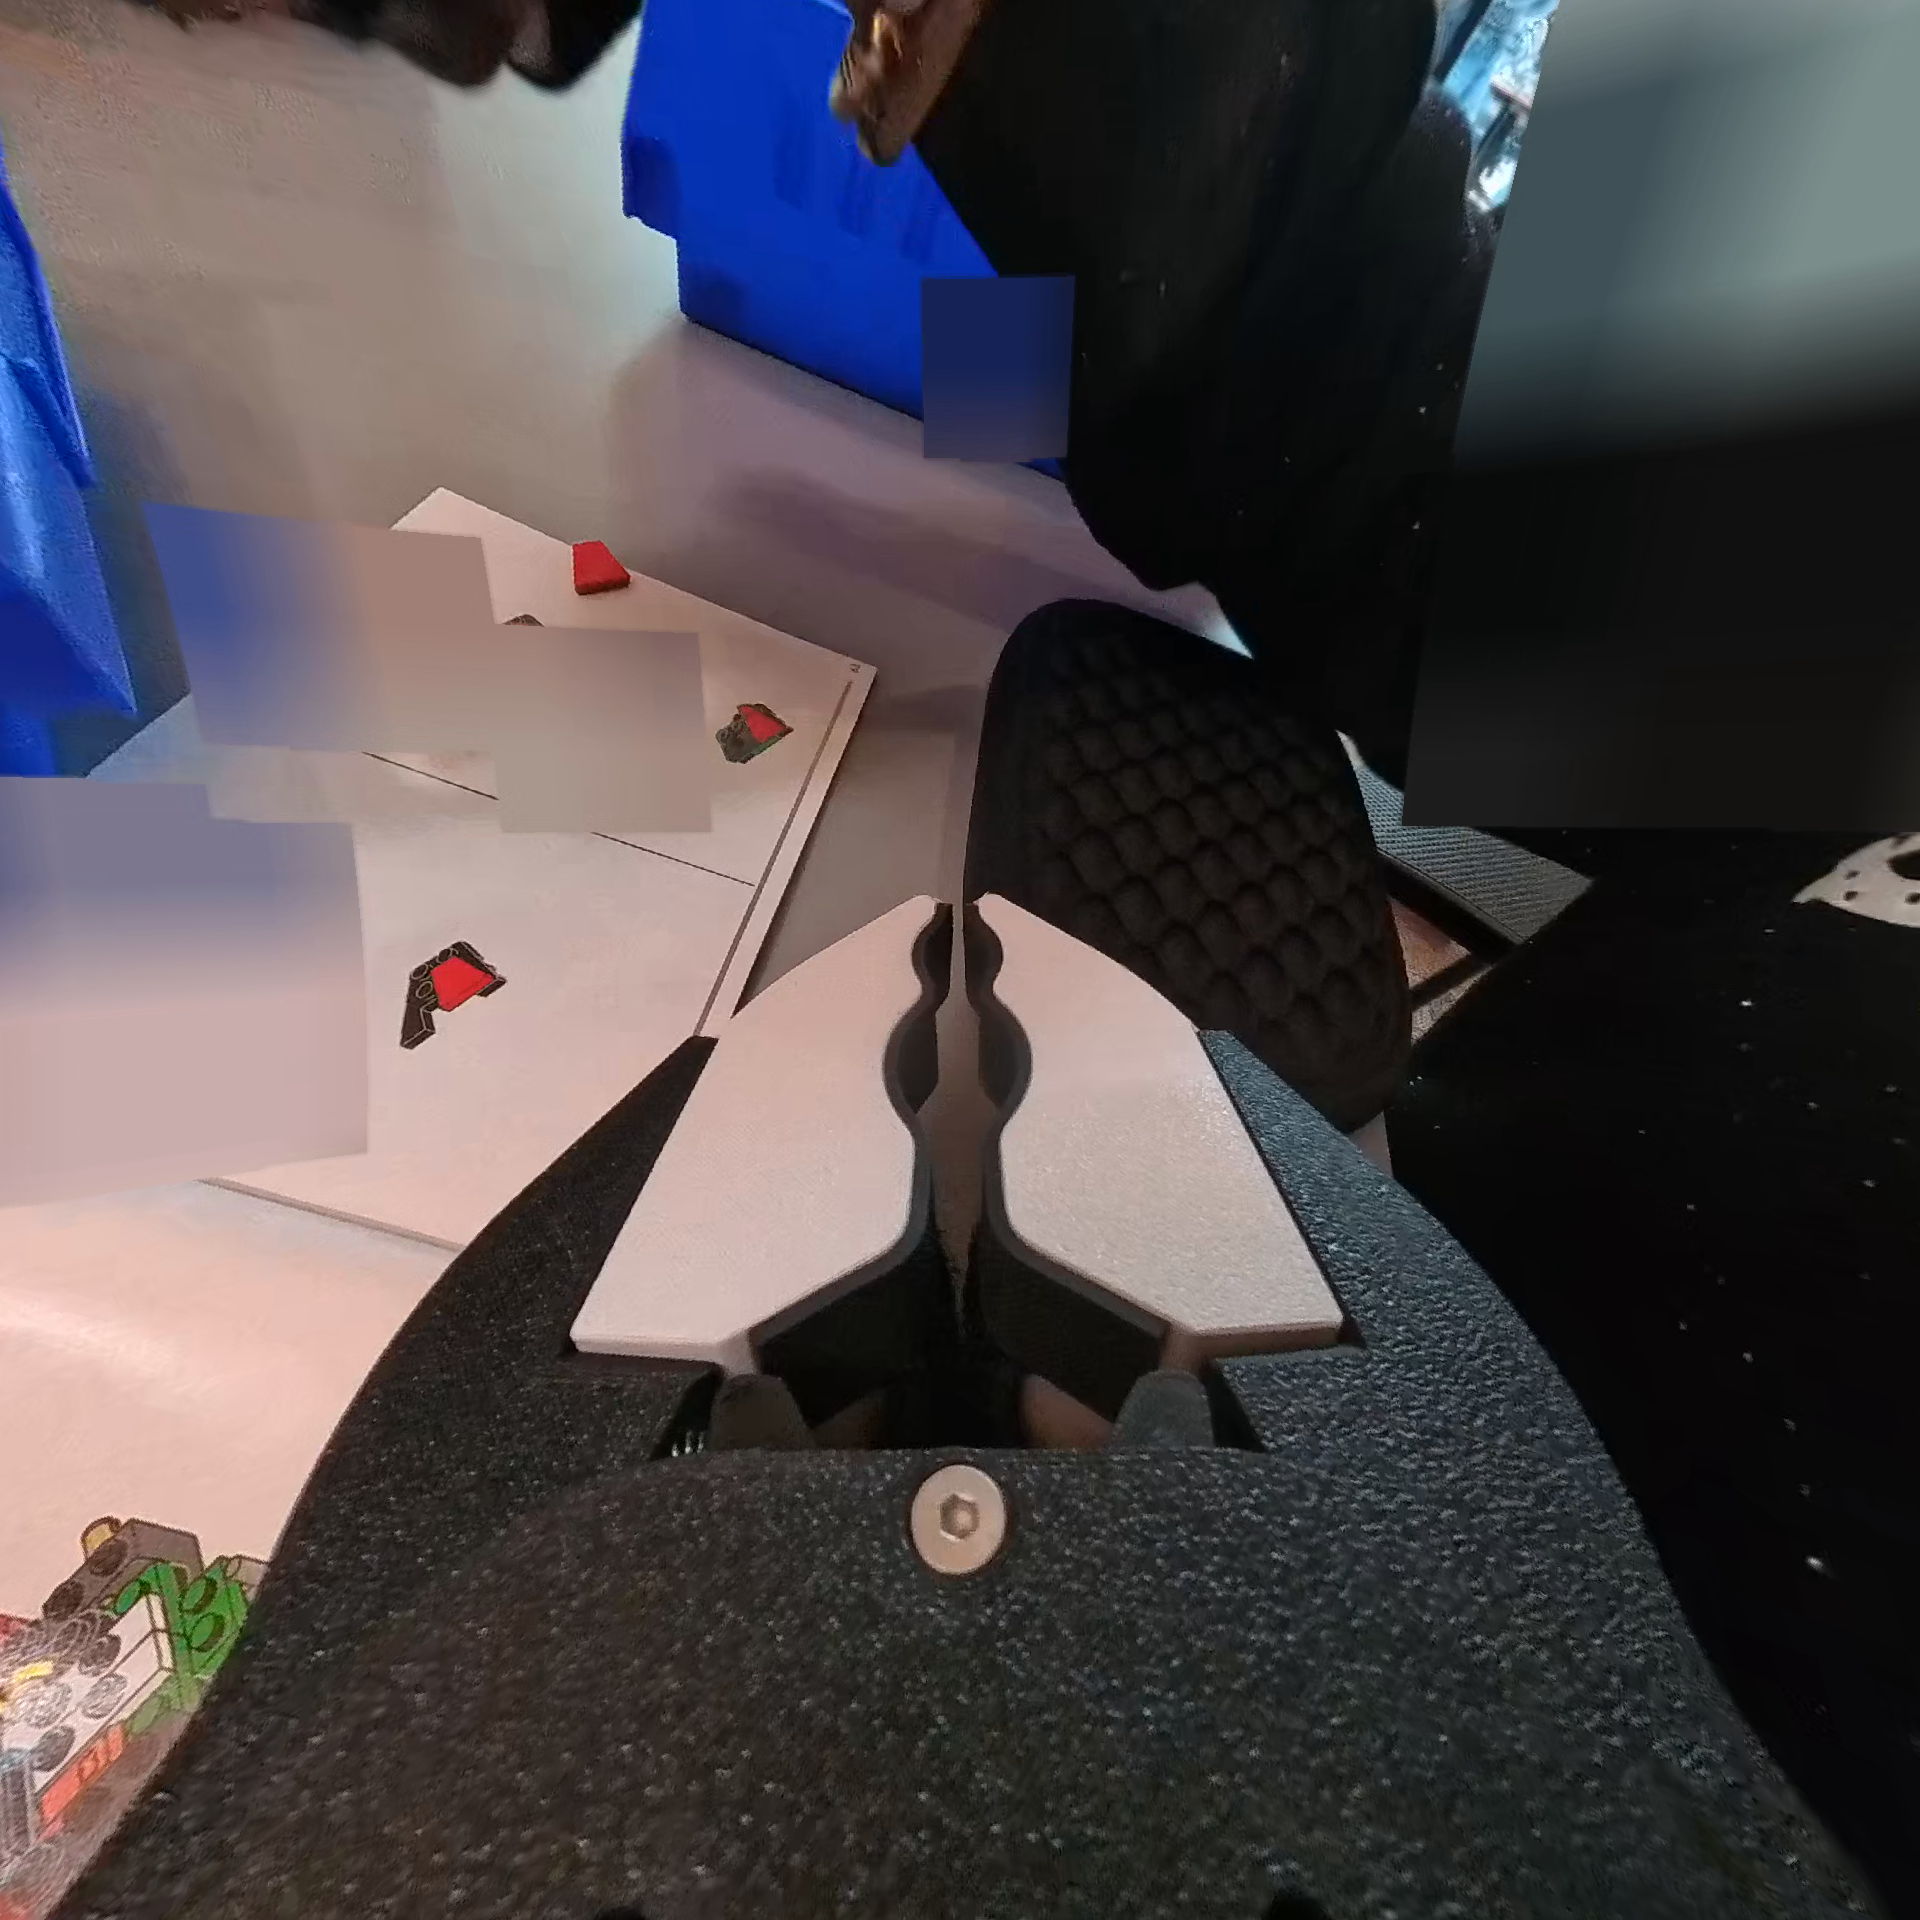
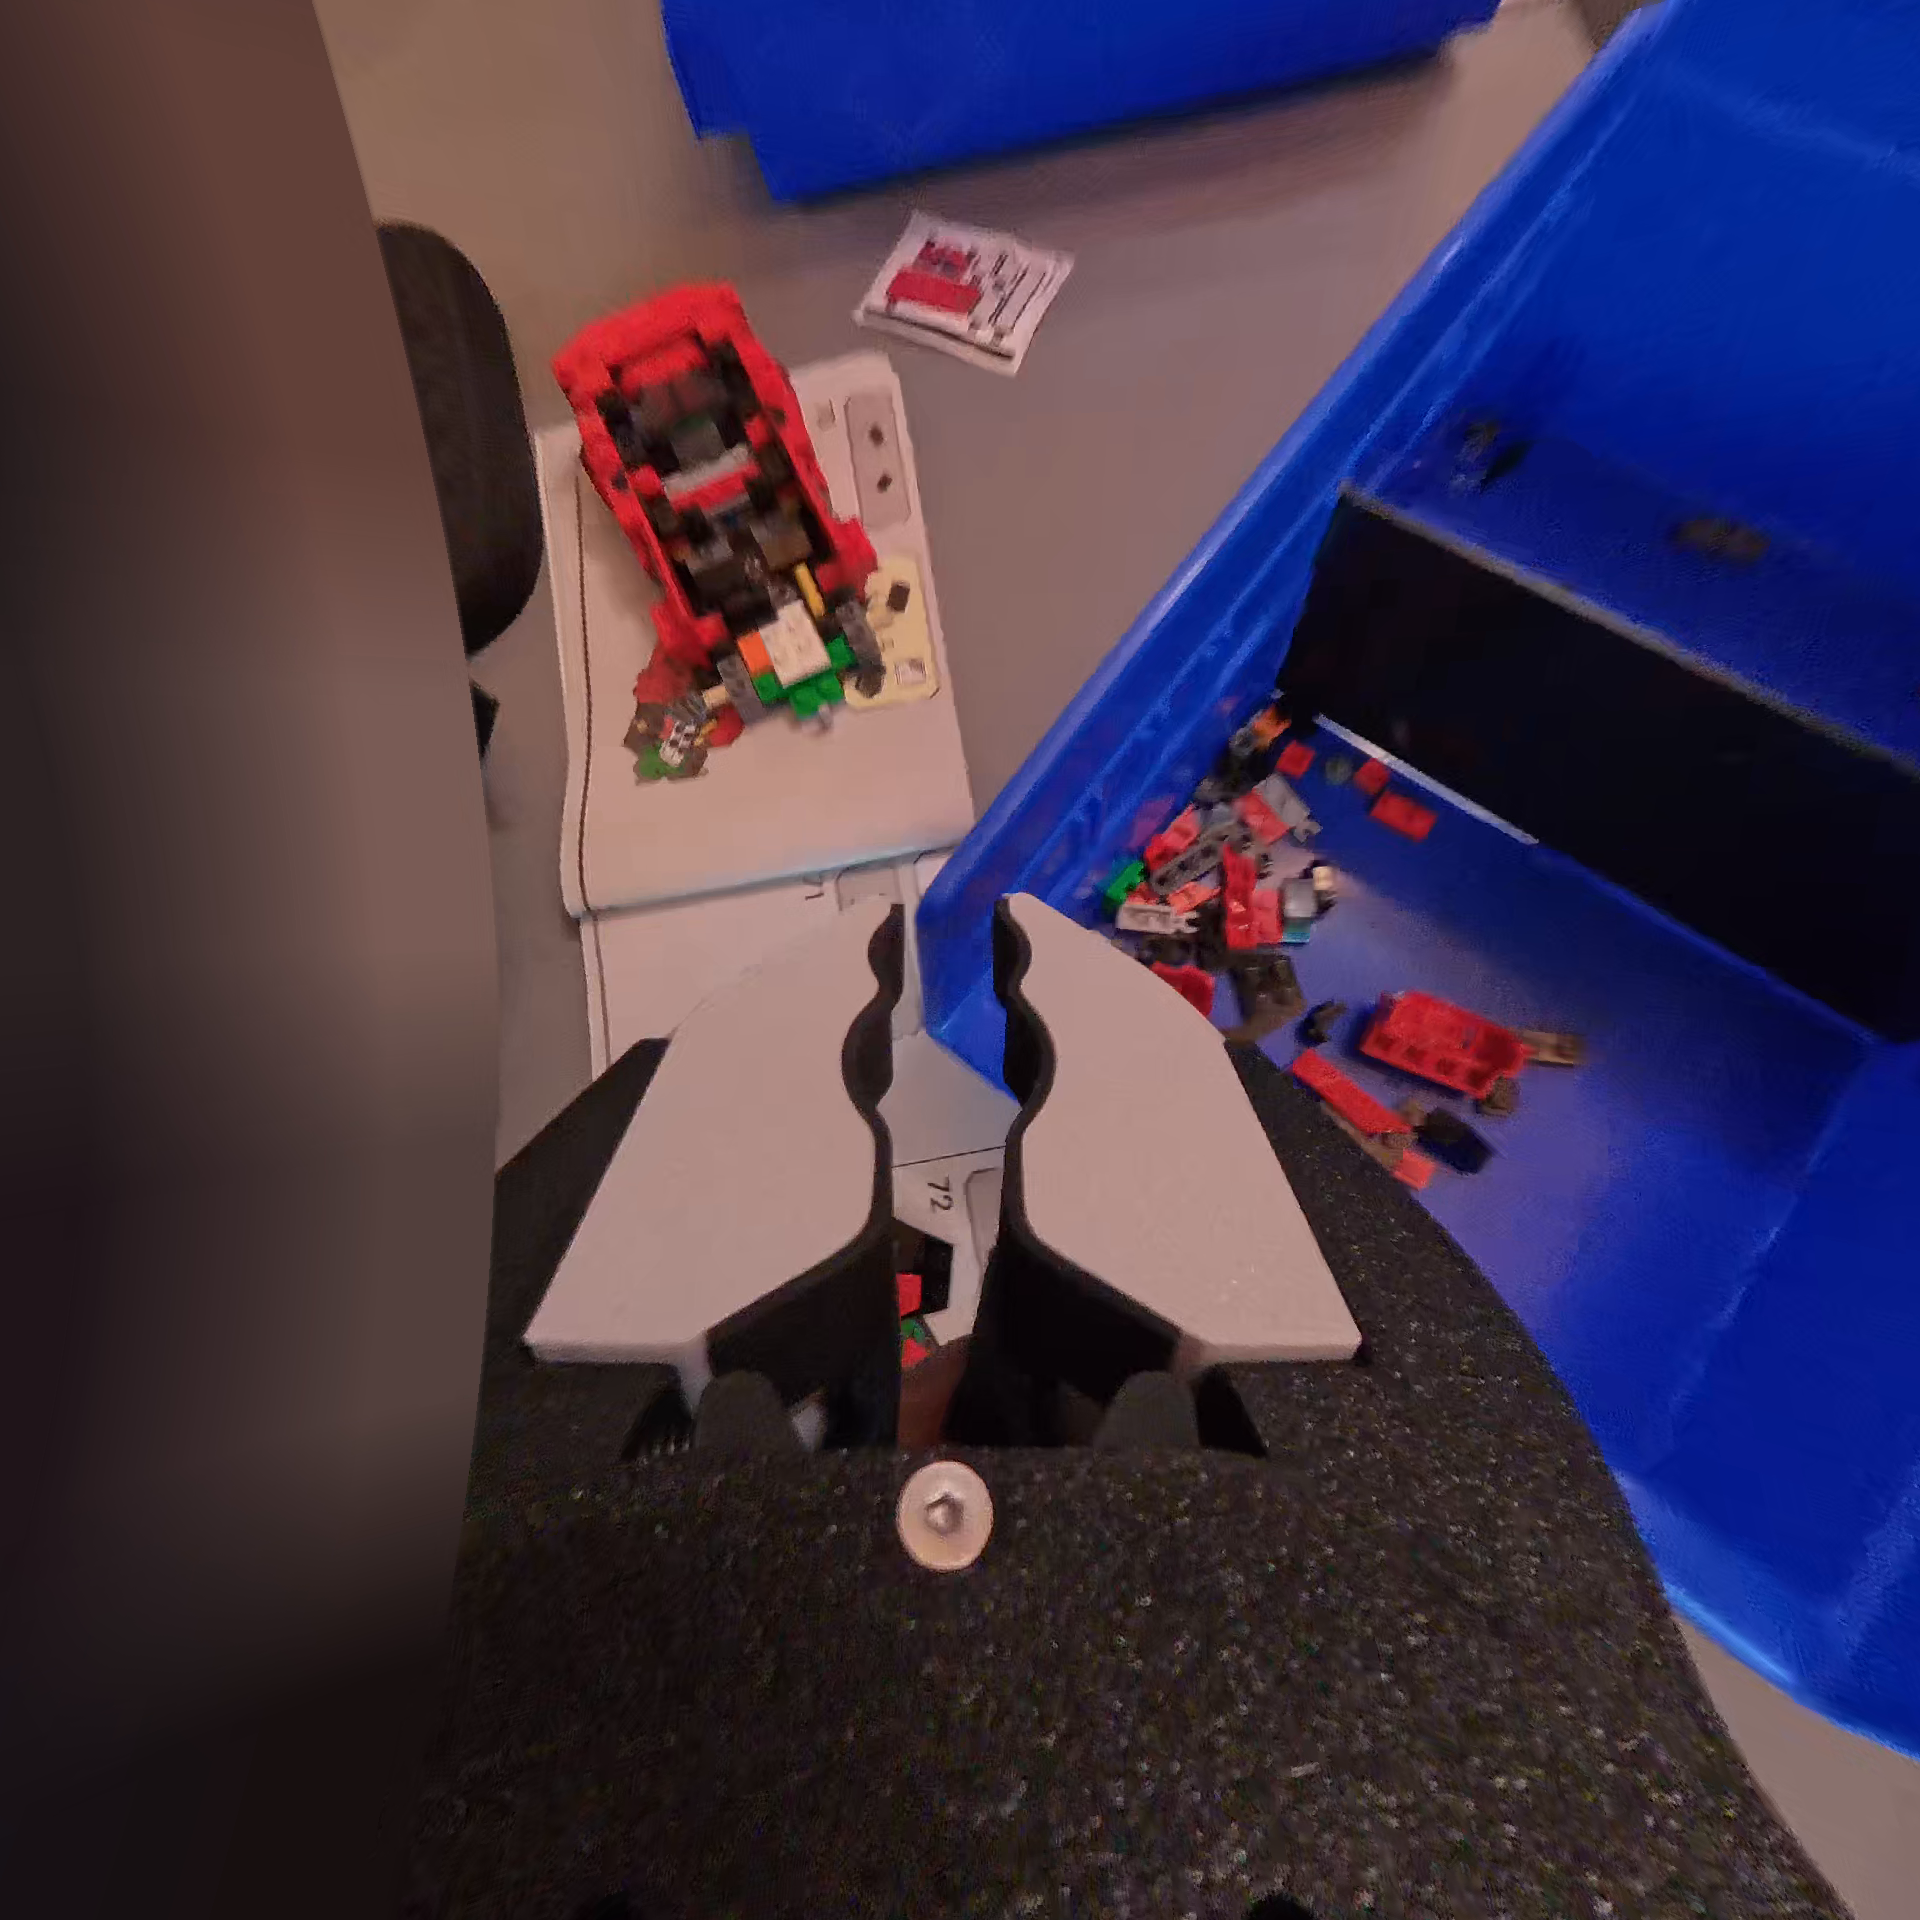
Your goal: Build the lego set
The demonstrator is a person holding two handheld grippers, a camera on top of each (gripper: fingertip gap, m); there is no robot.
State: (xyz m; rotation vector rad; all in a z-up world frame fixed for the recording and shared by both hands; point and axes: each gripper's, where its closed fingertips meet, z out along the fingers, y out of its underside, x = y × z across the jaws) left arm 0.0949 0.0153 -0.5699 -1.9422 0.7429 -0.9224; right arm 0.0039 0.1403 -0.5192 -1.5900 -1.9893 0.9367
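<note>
A half-built red Lego car (image 2: 696,488) lies on the open instruction booklet (image 2: 769,810). The booklet also shows in the left wrist view (image 1: 582,935), with one small red sloped piece (image 1: 597,568) lying on its far page. My left gripper (image 1: 958,920) is shut with nothing between its fingers, over the booklet's right edge. My right gripper (image 2: 948,914) is open and empty, above the near page, beside the front wall of a blue bin (image 2: 1714,1299). Several loose red, black and grey pieces (image 2: 1236,904) lie on the bin's floor.
A black textured chair armrest (image 1: 1174,831) stands just past my left fingertips, and it also shows in the right wrist view (image 2: 457,436). A person in black clothing (image 1: 1247,312) is behind it. Another blue bin (image 2: 1039,83) and a small sticker sheet (image 2: 961,291) lie farther back on the grey table.
</note>
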